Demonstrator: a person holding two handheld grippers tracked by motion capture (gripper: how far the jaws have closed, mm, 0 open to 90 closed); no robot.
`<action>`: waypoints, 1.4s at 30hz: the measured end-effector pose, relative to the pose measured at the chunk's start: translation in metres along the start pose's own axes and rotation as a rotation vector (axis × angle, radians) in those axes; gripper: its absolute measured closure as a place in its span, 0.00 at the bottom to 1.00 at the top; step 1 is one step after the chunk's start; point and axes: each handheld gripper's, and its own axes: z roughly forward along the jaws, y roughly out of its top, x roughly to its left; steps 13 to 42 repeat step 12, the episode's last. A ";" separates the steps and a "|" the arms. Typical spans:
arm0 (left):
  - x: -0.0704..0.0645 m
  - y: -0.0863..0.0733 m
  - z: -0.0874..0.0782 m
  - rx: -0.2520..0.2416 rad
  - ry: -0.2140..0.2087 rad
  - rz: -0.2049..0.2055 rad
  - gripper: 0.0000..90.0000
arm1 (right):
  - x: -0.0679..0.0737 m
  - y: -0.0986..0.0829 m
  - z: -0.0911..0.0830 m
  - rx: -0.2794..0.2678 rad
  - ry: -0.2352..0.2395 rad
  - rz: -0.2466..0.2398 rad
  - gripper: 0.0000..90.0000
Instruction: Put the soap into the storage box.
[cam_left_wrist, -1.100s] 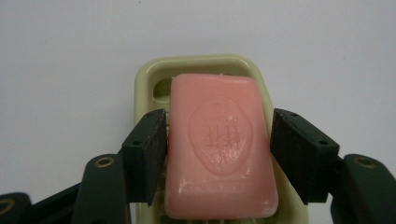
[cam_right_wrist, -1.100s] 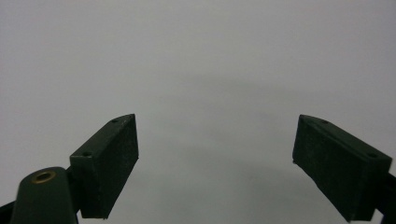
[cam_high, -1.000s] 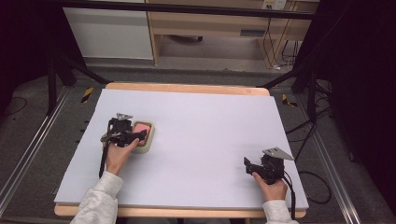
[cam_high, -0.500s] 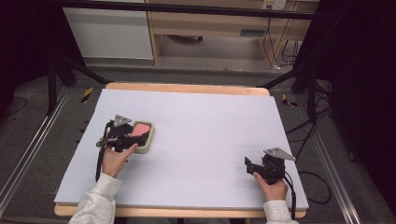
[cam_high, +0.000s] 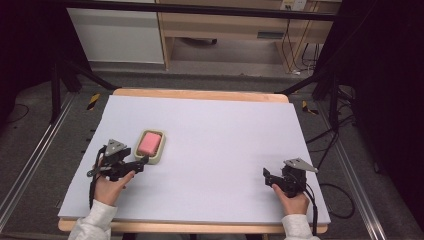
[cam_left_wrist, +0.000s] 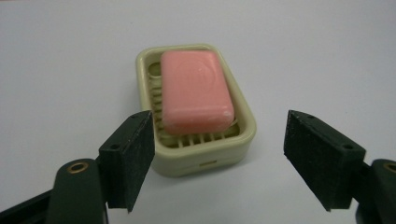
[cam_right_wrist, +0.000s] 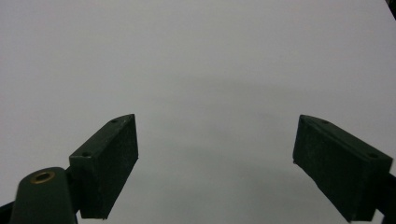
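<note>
A pink bar of soap lies in a pale green slotted soap dish on the left part of the white table top. My left gripper is open just in front of the dish, its jaws spread wider than the dish and holding nothing. At the table's front right my right gripper rests open over bare white surface, nothing between its black fingers.
The white sheet covers a wooden table whose edge shows at the back. Metal rails, stand legs and cables lie on the floor around it. A cabinet and shelf stand behind.
My left gripper has drawn back toward the front edge, away from the soap dish, and now stands open in front of it. The right gripper has stayed put.
</note>
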 end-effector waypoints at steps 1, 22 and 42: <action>0.003 -0.003 -0.003 -0.002 0.005 0.006 0.27 | 0.000 0.000 0.000 -0.001 -0.001 0.000 0.16; 0.024 -0.033 -0.020 0.014 0.072 0.005 0.25 | -0.004 -0.003 -0.001 0.005 -0.009 0.015 0.16; 0.024 -0.033 -0.020 0.014 0.072 0.005 0.25 | -0.004 -0.003 -0.001 0.005 -0.009 0.015 0.16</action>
